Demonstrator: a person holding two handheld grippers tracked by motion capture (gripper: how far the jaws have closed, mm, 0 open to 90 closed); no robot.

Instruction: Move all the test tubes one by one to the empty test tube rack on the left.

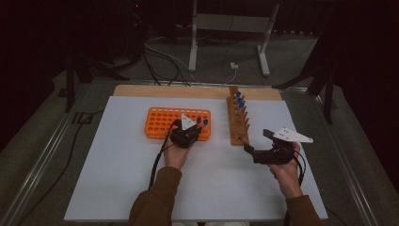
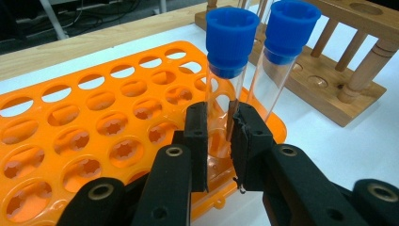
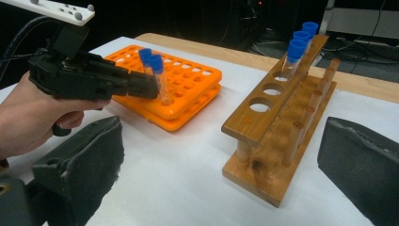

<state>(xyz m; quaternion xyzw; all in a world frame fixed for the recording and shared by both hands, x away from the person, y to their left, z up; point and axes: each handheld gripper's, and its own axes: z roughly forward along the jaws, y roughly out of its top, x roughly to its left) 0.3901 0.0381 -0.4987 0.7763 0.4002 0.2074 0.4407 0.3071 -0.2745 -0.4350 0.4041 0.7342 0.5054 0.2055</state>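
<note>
The left gripper (image 2: 219, 136) is closed on a clear tube with a blue cap (image 2: 225, 89) standing in a corner hole of the orange rack (image 2: 94, 122), a second capped tube (image 2: 277, 61) just beside it. The right gripper (image 1: 256, 151) hangs open and empty near the wooden rack (image 3: 277, 122), which holds three more capped tubes (image 3: 296, 49) at its far end. Whether the tube is going in or coming out, I judge it should travel straight along its own axis, upright, with a firm hold on the glass, clear of its neighbour, the rack resting flat on the white surface (image 1: 141, 188)
</note>
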